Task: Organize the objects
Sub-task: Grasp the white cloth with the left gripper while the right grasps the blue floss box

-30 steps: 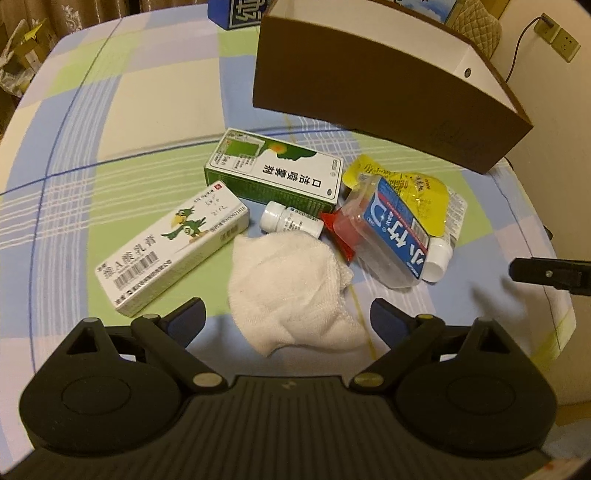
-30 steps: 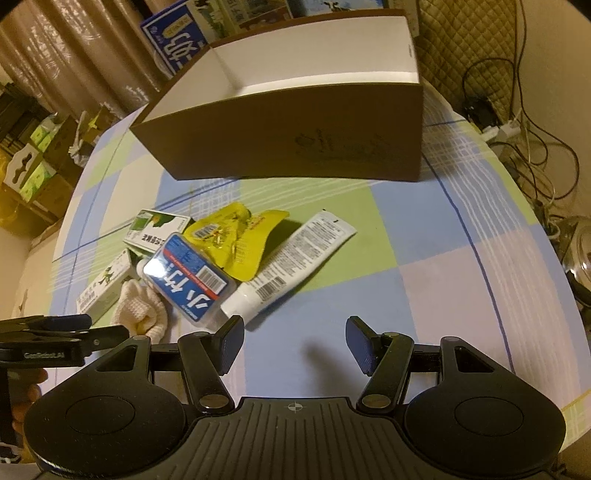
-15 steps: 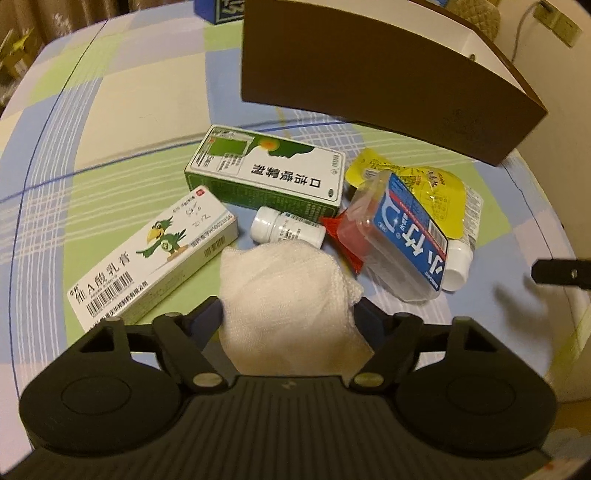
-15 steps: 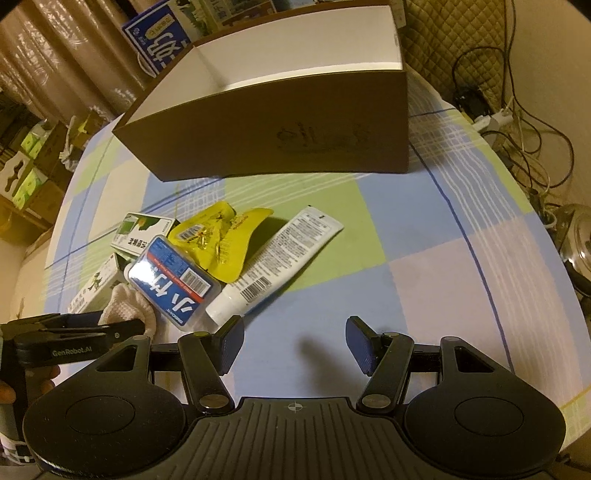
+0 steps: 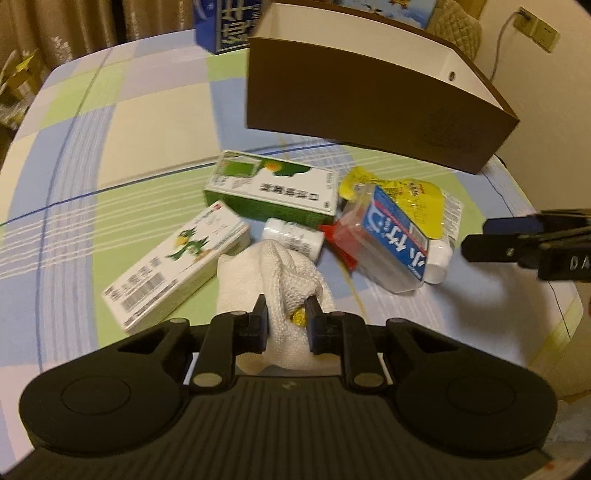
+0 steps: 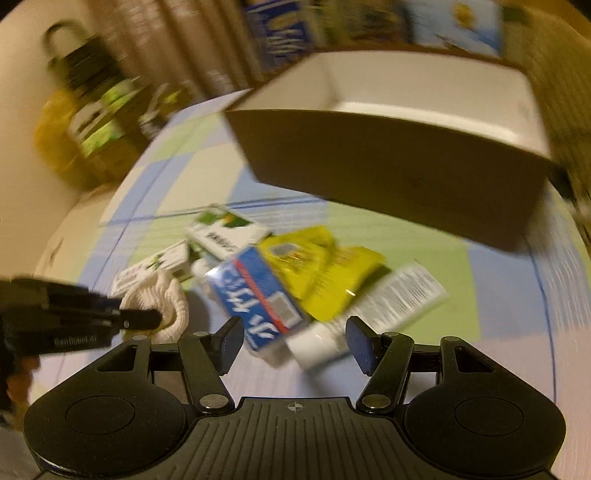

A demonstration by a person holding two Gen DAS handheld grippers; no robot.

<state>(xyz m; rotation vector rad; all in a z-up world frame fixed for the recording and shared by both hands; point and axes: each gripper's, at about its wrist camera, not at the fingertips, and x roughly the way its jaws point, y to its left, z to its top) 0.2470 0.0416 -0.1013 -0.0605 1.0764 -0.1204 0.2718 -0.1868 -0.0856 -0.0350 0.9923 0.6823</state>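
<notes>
The white knitted cloth (image 5: 284, 280) lies bunched on the checked tablecloth (image 5: 110, 147), clenched between the fingers of the left gripper (image 5: 286, 314), with something small and yellow, too hidden to identify, pinched in beside it. Touching the cloth's far edge are a parrot-printed carton (image 5: 177, 266) and a small white bottle (image 5: 295, 236), with a green-and-white carton (image 5: 273, 188) just beyond. Further from the cloth, the right gripper (image 6: 295, 341) hangs with jaws spread over a blue-labelled clear case (image 6: 255, 295) and white tube (image 6: 373, 306), near the brown box (image 5: 380, 103).

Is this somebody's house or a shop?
Probably a home: a checked pastel tablecloth covers the table, a beige quilted cushion sits behind the brown open cardboard box, and a wall socket holds a plug.
</notes>
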